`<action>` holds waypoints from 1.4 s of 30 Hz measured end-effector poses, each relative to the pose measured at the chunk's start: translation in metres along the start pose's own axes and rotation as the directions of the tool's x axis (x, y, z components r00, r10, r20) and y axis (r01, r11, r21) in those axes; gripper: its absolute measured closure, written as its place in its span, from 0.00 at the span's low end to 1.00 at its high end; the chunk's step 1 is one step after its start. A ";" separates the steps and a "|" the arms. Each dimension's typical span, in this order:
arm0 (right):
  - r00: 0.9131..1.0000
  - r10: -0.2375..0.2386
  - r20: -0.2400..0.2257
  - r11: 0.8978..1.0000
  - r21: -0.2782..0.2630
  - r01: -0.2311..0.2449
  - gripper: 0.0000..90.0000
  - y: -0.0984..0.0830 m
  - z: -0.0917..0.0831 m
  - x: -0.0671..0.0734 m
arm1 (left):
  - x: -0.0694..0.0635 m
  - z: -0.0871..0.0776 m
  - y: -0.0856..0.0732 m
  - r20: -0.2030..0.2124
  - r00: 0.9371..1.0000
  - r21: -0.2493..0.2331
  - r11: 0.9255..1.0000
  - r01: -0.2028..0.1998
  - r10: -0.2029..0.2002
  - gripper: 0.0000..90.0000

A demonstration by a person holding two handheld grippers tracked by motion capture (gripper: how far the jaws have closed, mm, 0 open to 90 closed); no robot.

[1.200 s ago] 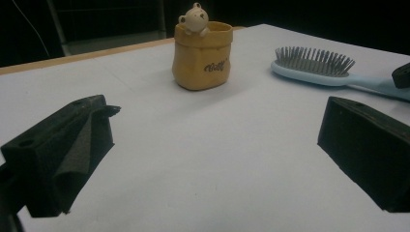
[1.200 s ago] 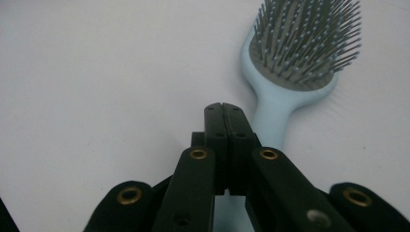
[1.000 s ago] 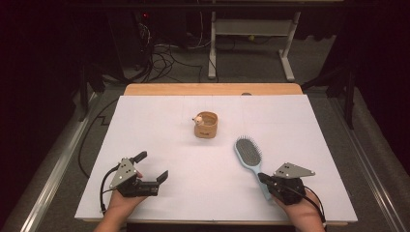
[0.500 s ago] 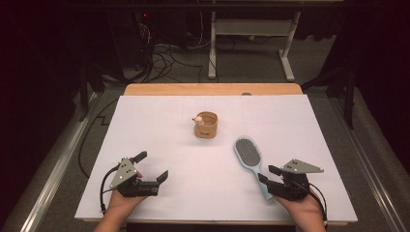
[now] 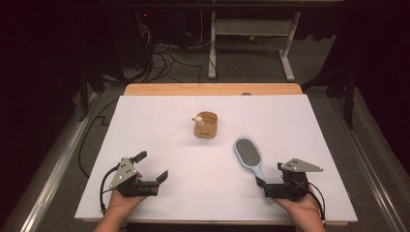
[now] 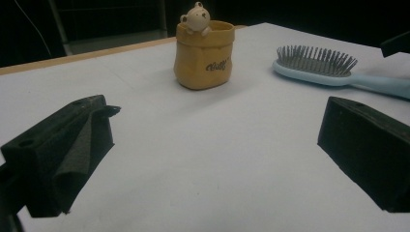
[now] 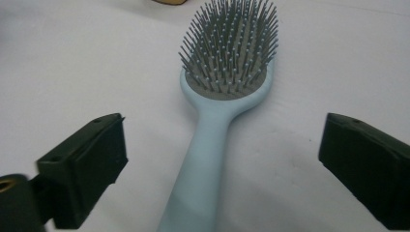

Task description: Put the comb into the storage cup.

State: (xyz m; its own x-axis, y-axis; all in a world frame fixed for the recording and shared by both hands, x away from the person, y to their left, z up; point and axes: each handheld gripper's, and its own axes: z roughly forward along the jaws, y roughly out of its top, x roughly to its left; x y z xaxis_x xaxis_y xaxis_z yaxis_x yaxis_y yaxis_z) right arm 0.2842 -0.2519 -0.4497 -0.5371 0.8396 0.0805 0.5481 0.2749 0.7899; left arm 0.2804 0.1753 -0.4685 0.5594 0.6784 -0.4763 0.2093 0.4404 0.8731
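A light-blue hairbrush (image 5: 249, 153) lies bristles up on the white tabletop, right of centre, its handle pointing toward the person. My right gripper (image 5: 270, 175) stands open around the end of that handle. Its jaws have just been opening. In the right gripper view the hairbrush (image 7: 227, 58) runs between the wide-apart jaws of the right gripper (image 7: 222, 130), touching neither. A tan pouch-shaped pot with a small bear on its rim (image 5: 207, 125) stands mid-table. My left gripper (image 5: 153, 165) rests at the front left, open and holding nothing. The left gripper (image 6: 220, 125) faces the pot (image 6: 205, 53) and the hairbrush (image 6: 314, 63).
A white sheet (image 5: 159, 125) covers the table, and a wooden strip (image 5: 212, 89) shows along its far edge. Behind the table are floor cables (image 5: 164, 53) and a white metal stand (image 5: 251, 34). Metal rails run along both sides of the table.
The right gripper's jaws went from shut on the hairbrush handle to wide apart, letting it go. The brush stays lying where it was. The left gripper kept still.
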 end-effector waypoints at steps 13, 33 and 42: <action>1.000 0.002 0.029 1.000 -0.009 -0.001 0.00 0.000 0.000 0.000 | 0.001 0.001 0.003 -0.028 1.000 -0.019 1.000 -0.013 0.012 0.00; 0.999 -0.008 0.048 0.988 0.152 0.001 0.00 0.007 0.011 0.000 | 0.001 0.003 0.000 -0.018 1.000 0.011 1.000 0.007 -0.006 0.00; 0.999 -0.031 0.042 0.969 0.248 0.019 0.00 0.009 0.018 0.001 | 0.002 0.002 0.001 -0.013 1.000 0.020 1.000 0.002 -0.002 0.00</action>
State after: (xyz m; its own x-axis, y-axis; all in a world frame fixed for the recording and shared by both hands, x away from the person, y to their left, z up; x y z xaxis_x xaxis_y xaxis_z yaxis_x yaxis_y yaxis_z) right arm 0.3006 -0.2404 -0.4530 -0.5263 0.8497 0.0308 0.6795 0.3986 0.6160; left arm 0.2834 0.1762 -0.4689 0.5490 0.6850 -0.4789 0.2265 0.4295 0.8742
